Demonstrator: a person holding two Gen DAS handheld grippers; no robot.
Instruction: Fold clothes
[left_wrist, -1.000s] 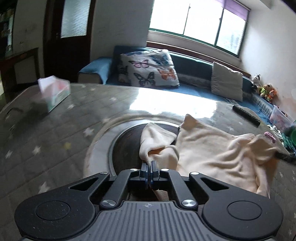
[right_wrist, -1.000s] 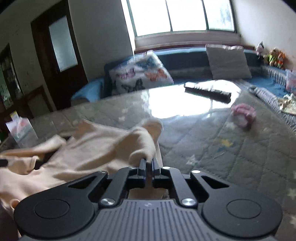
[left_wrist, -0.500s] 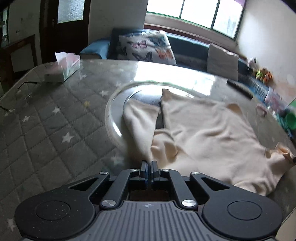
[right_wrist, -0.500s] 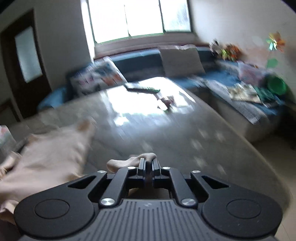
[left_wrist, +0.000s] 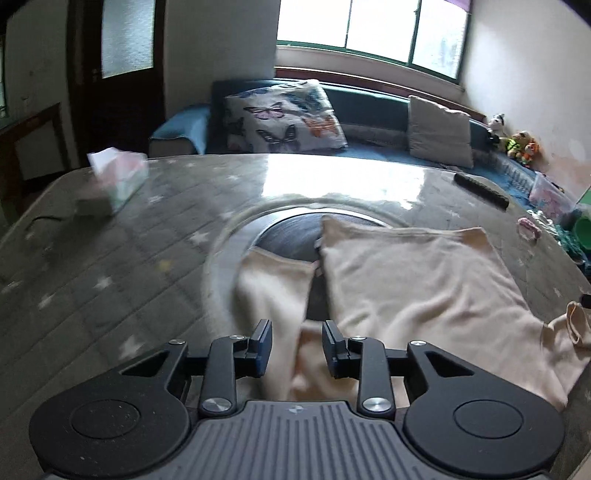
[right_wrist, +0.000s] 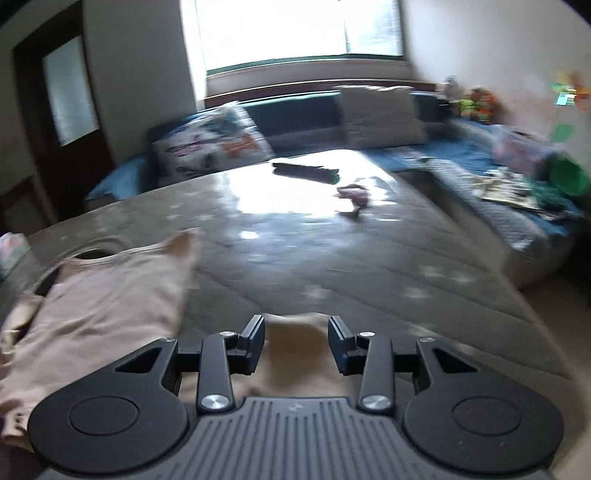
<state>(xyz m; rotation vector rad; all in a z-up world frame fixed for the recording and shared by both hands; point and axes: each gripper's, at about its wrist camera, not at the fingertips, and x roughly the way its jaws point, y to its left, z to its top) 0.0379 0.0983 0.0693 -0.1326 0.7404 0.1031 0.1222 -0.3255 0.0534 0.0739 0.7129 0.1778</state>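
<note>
A cream garment (left_wrist: 413, 280) lies spread on the grey quilted table, partly over the round metal inset (left_wrist: 291, 236). Its left sleeve runs down toward my left gripper (left_wrist: 297, 345), whose jaws are opening; cloth lies between the pads without being pressed. In the right wrist view the same cream garment (right_wrist: 110, 295) stretches off to the left. A fold of it sits between the pads of my right gripper (right_wrist: 296, 341), whose jaws are also opening and stand apart from the cloth.
A tissue box (left_wrist: 118, 177) stands at the table's far left. A black remote (right_wrist: 304, 171) and a small pink item (right_wrist: 352, 192) lie at the far side. A blue sofa with a butterfly cushion (left_wrist: 284, 118) runs behind the table.
Both grippers went from shut on the garment to open, letting the cloth go. The garment now lies flatter on the table, and the right view swung back toward it.
</note>
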